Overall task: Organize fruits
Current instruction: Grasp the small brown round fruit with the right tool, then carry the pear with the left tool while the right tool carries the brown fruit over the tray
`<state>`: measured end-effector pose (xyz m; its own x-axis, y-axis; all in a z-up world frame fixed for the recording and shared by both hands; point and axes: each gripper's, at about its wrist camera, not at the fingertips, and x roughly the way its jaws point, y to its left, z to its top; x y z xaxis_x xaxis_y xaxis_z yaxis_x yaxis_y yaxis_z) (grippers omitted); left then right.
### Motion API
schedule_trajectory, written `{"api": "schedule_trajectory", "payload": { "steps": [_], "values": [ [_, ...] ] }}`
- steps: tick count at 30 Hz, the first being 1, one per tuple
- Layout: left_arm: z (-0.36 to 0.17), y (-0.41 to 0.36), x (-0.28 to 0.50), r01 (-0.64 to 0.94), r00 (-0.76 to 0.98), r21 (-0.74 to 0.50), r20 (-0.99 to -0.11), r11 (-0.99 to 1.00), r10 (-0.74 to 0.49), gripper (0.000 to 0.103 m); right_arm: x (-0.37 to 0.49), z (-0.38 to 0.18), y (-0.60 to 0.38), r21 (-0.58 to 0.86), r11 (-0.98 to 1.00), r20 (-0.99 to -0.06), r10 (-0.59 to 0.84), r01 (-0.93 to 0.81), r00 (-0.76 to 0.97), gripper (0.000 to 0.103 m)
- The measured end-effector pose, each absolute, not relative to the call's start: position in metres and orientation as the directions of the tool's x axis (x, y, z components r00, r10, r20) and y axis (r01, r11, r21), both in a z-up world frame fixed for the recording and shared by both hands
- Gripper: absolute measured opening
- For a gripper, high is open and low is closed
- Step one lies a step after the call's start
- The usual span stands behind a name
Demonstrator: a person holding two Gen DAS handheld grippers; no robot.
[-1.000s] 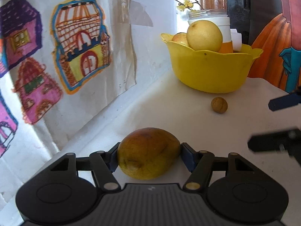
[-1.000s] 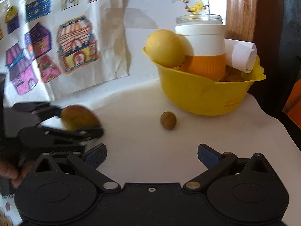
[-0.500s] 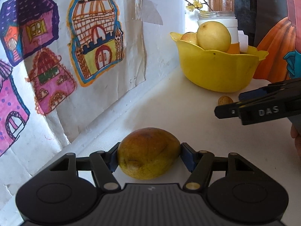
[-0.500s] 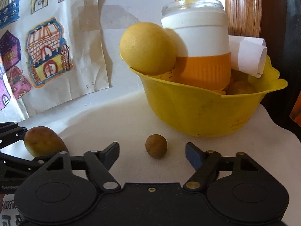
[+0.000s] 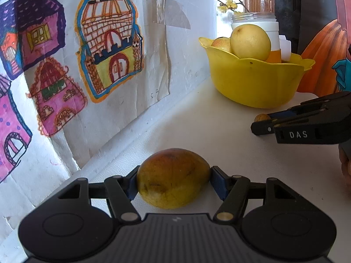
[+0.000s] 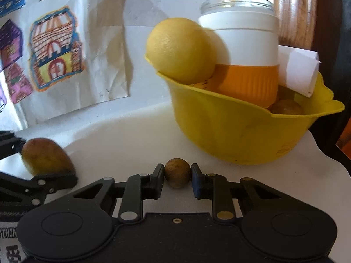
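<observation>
White table (image 6: 131, 135), right tool (image 6: 177, 176) now closed on small brown fruit (image 6: 177, 175), left tool (image 5: 173, 178) still gripping mango (image 5: 173, 177)

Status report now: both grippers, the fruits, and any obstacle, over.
Left hand-held gripper shut on mango. Right hand-held gripper closed around small brown fruit. Yellow bowl ahead, crowded by jar and lemon.

You've got a sheet of kid-style house drawings (image 5: 92, 50) taped up on the white wall (image 5: 186, 0), with a twig of little yellow flowers (image 5: 228, 4) poking up by the window. There's also a white-and-orange jar (image 6: 241, 59) and a rolled bit of white paper (image 6: 298, 72) sitting there, plus an orange painted shape (image 5: 324, 61) off at the right edge.
</observation>
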<state>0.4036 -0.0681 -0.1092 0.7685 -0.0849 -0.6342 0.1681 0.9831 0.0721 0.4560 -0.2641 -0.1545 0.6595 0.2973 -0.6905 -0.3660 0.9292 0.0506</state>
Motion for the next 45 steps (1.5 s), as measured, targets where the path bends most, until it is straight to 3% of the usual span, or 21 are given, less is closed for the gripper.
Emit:
{"api": "schedule_trajectory", "payload": {
  "steps": [19, 45],
  "values": [
    [-0.085, -0.06, 0.372, 0.153, 0.785, 0.085, -0.615, 0.985, -0.069, 0.069, 0.375, -0.107, -0.24, 0.042, 0.858, -0.709, 0.387, -0.513, 0.59, 0.027],
    [0.038, -0.066, 0.204, 0.188, 0.887, 0.074, -0.44, 0.979, -0.137, 0.069, 0.186, 0.069, -0.245, -0.02, 0.867, -0.504, 0.421, -0.497, 0.754, 0.027]
  ]
}}
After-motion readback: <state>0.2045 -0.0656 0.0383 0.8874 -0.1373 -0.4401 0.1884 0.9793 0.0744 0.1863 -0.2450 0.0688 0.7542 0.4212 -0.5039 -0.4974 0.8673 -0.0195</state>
